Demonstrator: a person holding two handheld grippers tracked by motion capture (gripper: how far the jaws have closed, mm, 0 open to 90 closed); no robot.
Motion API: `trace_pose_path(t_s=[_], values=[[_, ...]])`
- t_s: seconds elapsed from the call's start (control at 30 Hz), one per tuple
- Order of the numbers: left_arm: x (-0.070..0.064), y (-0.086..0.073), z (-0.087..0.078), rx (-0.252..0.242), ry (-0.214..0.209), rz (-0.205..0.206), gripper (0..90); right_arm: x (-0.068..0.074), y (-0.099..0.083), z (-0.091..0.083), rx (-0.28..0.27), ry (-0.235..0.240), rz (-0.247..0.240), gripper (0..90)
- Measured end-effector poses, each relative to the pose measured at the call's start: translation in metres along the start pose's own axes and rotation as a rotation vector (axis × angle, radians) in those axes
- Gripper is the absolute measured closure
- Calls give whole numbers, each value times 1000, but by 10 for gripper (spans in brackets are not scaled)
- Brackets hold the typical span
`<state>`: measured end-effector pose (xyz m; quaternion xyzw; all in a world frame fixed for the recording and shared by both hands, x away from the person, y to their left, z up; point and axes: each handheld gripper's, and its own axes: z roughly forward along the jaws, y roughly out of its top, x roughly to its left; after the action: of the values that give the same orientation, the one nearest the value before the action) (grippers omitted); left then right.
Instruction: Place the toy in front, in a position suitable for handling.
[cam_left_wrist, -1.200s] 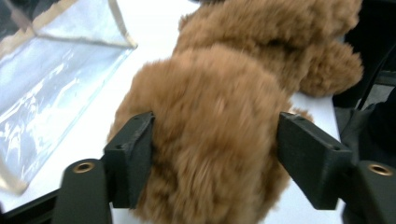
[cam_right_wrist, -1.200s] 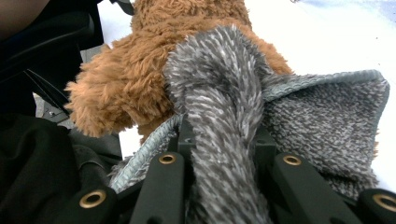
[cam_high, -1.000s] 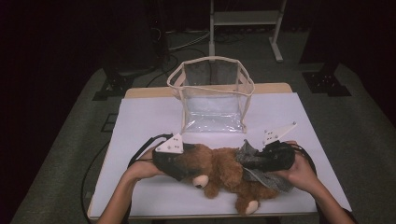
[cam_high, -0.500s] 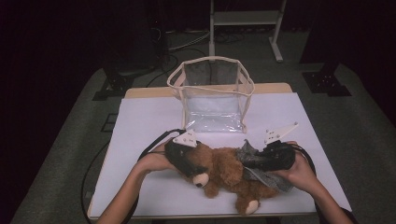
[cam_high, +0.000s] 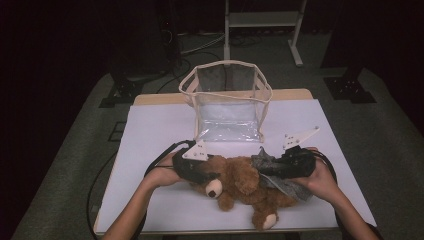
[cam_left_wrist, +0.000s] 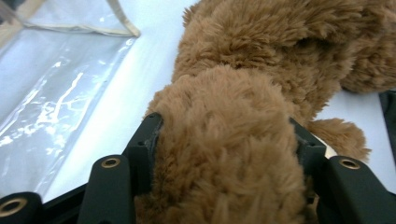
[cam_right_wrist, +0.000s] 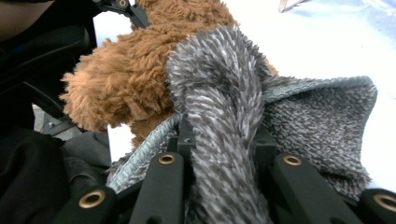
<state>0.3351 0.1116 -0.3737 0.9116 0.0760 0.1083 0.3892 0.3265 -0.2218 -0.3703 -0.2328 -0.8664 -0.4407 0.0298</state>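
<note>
Mid-grip on a brown teddy bear (cam_high: 245, 185) lying on the white table (cam_high: 155, 130), just in front of the clear bag (cam_high: 227, 102). Left gripper (cam_high: 202, 176) clamped around the plush head, right gripper (cam_high: 270, 171) pinching a fold of the grey knitted cloth (cam_high: 280, 181) at the body. Next, probably: lift both ends together, carry forward, lower through the bag's open top.

I've got the teddy bear (cam_high: 245, 187) lying on the desk (cam_high: 150, 130) between my left gripper (cam_high: 202, 175) and right gripper (cam_high: 267, 170); the bag (cam_high: 227, 102) stands beyond both, the cloth (cam_high: 285, 182) under my right gripper.
</note>
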Motion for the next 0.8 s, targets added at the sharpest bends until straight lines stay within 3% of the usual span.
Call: trace_pose_path(t_s=[0.17,0.33,0.57,0.7,0.8], values=[[10,-3,-11,15,59,-17,451,-11,20,7,15,-11,-14,721],[12,-10,-17,14,79,-43,452,-19,34,14,8,2,-13,722],[0,-20,-27,1,59,-44,421,-16,47,27,3,40,-25,722],[-5,-21,-36,-15,9,-52,347,-5,36,39,37,92,-30,722],[-6,-18,-37,-30,-7,-54,277,1,30,39,37,94,-36,723]])
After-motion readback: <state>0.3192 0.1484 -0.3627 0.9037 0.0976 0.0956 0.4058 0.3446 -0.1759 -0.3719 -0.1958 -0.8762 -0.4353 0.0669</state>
